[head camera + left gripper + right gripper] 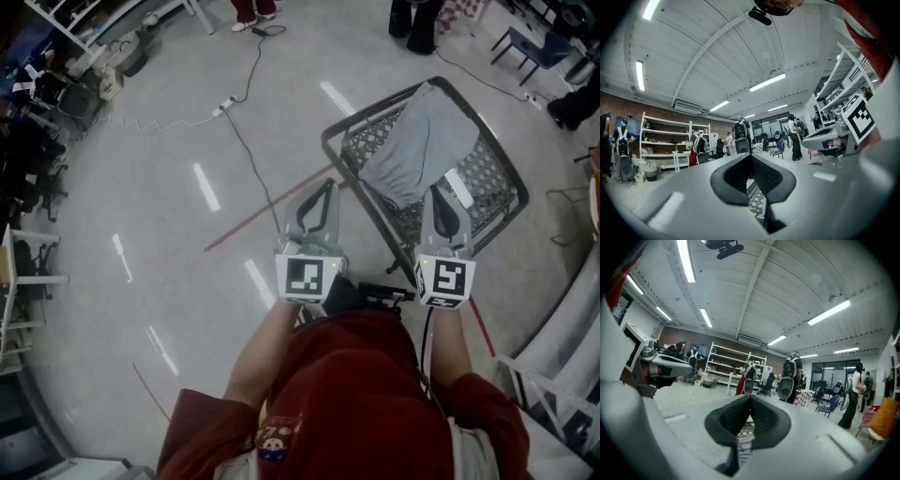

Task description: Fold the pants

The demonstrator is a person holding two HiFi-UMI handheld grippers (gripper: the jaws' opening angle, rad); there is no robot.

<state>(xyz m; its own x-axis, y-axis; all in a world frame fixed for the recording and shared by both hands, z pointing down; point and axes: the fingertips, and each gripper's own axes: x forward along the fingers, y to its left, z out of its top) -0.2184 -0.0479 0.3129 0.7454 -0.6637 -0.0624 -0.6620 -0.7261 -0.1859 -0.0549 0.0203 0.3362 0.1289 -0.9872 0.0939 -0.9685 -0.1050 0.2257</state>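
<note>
Grey pants [422, 141] lie draped in a dark wire cart [375, 105] on the floor ahead of me. My left gripper [323, 186] is shut and empty, its tip just left of the cart's near rim. My right gripper [439, 191] is shut and empty too, held over the cart by the near end of the pants. Both point level. In the left gripper view the jaws [751, 157] meet, with cart mesh [757, 202] showing below them. In the right gripper view the closed jaws [750, 400] have grey cloth [745, 447] beneath them.
A power strip with its cable [225, 103] and a red tape line [264, 216] lie on the floor left of the cart. Shelving and clutter [37, 94] fill the far left. A blue chair [530, 47] and standing people are beyond the cart; a white rack [562, 375] is at my right.
</note>
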